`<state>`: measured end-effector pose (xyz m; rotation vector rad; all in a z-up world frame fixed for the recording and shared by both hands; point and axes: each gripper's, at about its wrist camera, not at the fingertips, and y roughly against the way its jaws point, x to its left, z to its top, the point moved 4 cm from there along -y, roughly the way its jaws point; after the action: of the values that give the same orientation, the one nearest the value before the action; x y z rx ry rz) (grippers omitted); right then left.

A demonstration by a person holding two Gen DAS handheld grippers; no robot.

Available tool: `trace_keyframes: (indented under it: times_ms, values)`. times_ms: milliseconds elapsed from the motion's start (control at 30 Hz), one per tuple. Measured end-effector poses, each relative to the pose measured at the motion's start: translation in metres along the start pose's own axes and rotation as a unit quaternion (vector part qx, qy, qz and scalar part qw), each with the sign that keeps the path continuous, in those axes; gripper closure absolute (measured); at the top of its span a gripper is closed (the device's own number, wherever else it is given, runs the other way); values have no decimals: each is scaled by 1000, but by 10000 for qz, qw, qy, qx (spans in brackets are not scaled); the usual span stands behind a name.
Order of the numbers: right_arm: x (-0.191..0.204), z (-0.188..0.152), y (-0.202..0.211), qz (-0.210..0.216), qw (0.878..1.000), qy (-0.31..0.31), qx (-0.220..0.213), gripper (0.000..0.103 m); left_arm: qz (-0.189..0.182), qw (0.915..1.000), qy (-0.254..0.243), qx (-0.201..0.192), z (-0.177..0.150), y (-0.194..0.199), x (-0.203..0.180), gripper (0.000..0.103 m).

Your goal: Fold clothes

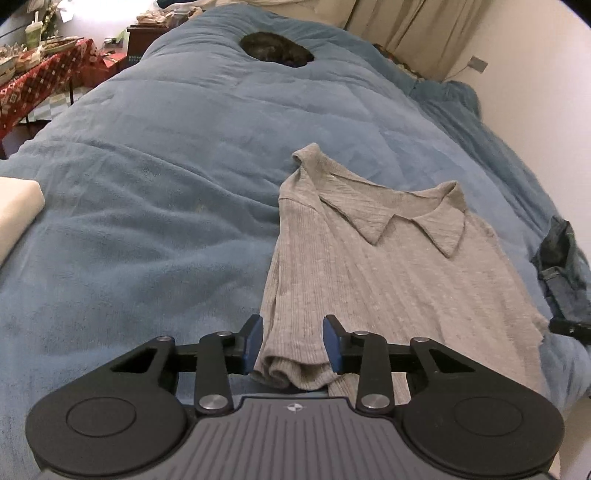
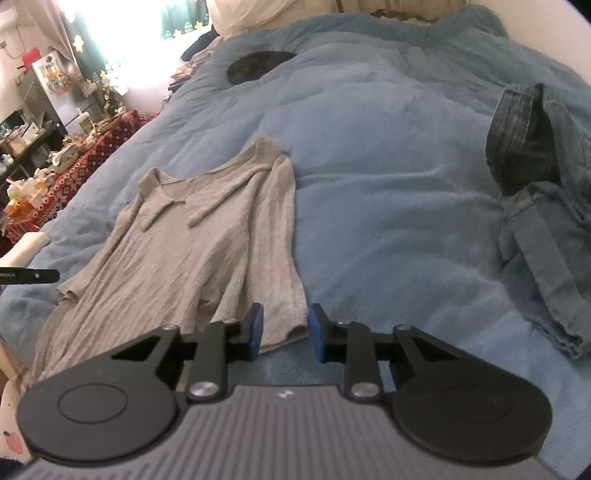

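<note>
Grey collared top (image 1: pixel 388 266) lying flat on blue blanket (image 1: pixel 166 192), collar toward far end. Left gripper (image 1: pixel 293 341) pinching bunched sleeve cuff between narrow jaws. Right gripper (image 2: pixel 285 330) straddling other sleeve hem, jaws narrow, pads not pressing. Jeans (image 2: pixel 539 206) lying well apart from top.

Bed covered by a blue fleece blanket (image 1: pixel 166 155), surface rumpled, with a dark round patch (image 1: pixel 276 49) near the far end. Cream curtains (image 1: pixel 413 33) hang behind the bed; plain pale wall (image 1: pixel 546 110) alongside. Side table with red patterned cloth (image 2: pixel 88 162), cluttered with small items. Bright window (image 2: pixel 129 40), overexposed, lights the room.
</note>
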<state>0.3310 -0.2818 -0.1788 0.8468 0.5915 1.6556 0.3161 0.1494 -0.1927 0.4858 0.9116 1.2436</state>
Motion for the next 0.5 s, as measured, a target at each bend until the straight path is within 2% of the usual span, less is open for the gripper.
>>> trace_keyframes:
  times_ms: [33, 67, 100, 267, 400, 500]
  values:
    - [0, -1, -2, -5, 10000, -17, 19, 79, -7, 10000, 15, -7, 1, 0, 1, 69]
    - [-1, -1, -6, -55, 10000, -36, 28, 97, -11, 10000, 37, -18, 2, 0, 3, 69]
    - [-2, 0, -8, -112, 9999, -64, 9, 101, -14, 10000, 65, -32, 3, 0, 4, 69]
    - [-17, 13, 1, -600, 9978, -30, -280, 101, -81, 9996, 281, -40, 7, -1, 16, 69]
    - [-43, 30, 16, -980, 9939, -138, -493, 101, -114, 9998, 138, 109, 8, -9, 12, 69]
    - [-61, 41, 21, -1138, 9913, -309, -580, 101, 102, 9995, -68, 304, 6, -21, 6, 69]
